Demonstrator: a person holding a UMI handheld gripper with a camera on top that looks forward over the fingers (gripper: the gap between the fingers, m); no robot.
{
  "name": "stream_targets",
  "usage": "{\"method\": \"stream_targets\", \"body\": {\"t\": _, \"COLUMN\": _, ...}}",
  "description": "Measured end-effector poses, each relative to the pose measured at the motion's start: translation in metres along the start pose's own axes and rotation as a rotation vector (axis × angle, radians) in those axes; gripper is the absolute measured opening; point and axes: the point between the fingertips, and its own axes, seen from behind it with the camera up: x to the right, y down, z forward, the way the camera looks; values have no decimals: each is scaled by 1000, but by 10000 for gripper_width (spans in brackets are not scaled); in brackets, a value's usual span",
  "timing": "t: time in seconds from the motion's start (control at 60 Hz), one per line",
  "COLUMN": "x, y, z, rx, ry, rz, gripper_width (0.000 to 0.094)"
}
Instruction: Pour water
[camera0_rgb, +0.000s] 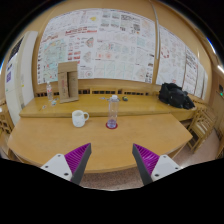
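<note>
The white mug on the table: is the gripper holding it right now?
No: the mug stands alone on the table, well beyond the open gripper, whose fingers hold nothing.

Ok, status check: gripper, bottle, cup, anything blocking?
Gripper open, empty, short of the table. Bottle upright beyond the fingers, white mug beside it. Path to both unobstructed.

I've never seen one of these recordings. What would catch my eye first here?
Probably the wall of newspaper pages behind the long wooden table. Next, the clear water bottle standing mid-table, with a white mug to its left. The gripper has its jaws open well short of both.
</note>
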Motion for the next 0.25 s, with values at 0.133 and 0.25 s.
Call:
{"method": "stream_targets", "body": {"t": 0.133, "x": 9, "y": 0, "z": -14, "rx": 20, "ry": 22, "rz": -26, "gripper_width": 850}}
{"method": "stream_targets", "body": {"t": 0.25, "x": 13, "y": -4, "z": -16, "rx": 30, "ry": 23, "rz": -28, "gripper_width": 852}}
